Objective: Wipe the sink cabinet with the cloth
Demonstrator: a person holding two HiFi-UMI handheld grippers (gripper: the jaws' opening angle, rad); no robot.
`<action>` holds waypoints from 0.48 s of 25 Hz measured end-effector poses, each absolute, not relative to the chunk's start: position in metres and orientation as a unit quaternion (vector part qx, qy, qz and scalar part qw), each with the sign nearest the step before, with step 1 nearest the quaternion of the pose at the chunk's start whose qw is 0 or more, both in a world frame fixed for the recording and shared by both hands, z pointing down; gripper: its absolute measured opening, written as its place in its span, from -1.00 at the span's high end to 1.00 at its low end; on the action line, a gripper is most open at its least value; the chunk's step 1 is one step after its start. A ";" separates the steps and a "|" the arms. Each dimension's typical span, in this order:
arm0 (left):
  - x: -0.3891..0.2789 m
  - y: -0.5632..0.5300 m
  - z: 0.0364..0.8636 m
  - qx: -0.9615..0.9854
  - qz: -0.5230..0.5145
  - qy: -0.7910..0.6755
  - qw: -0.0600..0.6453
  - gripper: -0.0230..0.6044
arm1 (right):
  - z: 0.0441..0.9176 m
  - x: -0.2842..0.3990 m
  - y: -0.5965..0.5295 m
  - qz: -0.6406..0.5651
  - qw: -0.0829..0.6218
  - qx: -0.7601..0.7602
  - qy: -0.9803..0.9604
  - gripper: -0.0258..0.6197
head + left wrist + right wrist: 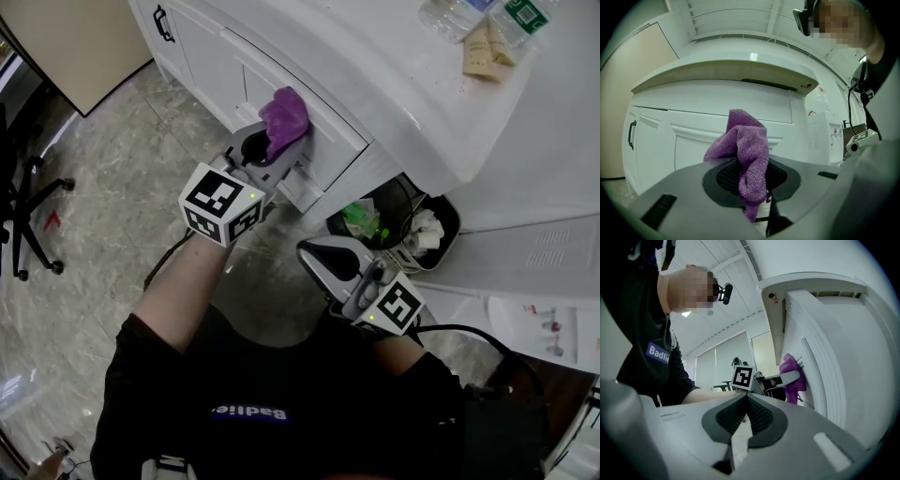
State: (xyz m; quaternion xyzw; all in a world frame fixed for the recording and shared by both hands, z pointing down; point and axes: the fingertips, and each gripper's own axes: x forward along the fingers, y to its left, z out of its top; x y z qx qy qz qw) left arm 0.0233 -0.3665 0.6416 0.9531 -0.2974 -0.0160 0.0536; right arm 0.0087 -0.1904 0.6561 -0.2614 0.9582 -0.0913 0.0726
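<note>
Claw, left (265, 150): pinching the cloth (285, 118), a purple terry piece. One fold is nipped between the pads and the rest bunches ahead of the tips. I hold it out at arm's reach toward the sink cabinet (211, 56).

Cloth, position: against the cabinet's white front, on a raised panel just under the front edge of the table (375, 66). The right gripper view shows it touching the panel, as far as I can judge.

Claw, right (740, 425): pads pressed together at the tips, nothing between them. It sits low near my body, apart from the cloth.

Other items:
- Waste bin (394, 225): dark, with rubbish in it, on the floor below the table's corner.
- Plastic bottles (455, 14): on the table, well apart from the cloth.
- Black door handle (164, 23): farther along the cabinet front.

Step in hand, my reading: the wipe itself, with the cloth in contact. I cannot tell how much of the front has been covered.

Next move, my reading: steady pressure into the panel and a sweep along the front. The bunched cloth should meet the surface, not the claw tips. The panel's mouldings will likely need the cloth worked into their grooves. Right claw has no job unless the cloth slips.
</note>
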 end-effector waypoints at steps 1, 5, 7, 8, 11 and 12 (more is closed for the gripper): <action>0.027 -0.363 0.643 0.954 -0.018 -0.295 0.057 0.66 | 0.655 0.007 -0.188 -0.088 0.071 -0.258 0.959 0.93; 0.043 -0.343 0.653 0.960 -0.010 -0.272 0.063 0.66 | 0.652 0.007 -0.185 -0.085 0.072 -0.254 0.961 0.93; 0.049 -0.335 0.657 0.962 -0.009 -0.265 0.068 0.66 | 0.651 0.007 -0.185 -0.084 0.073 -0.254 0.961 0.93; 0.050 -0.333 0.659 0.962 -0.010 -0.264 0.071 0.66 | 0.651 0.007 -0.185 -0.083 0.073 -0.253 0.961 0.93; 0.052 -0.328 0.662 0.963 -0.009 -0.260 0.075 0.66 | 0.652 0.007 -0.184 -0.084 0.071 -0.251 0.962 0.93; 0.052 -0.326 0.663 0.963 -0.008 -0.257 0.075 0.66 | 0.653 0.007 -0.184 -0.085 0.070 -0.251 0.962 0.93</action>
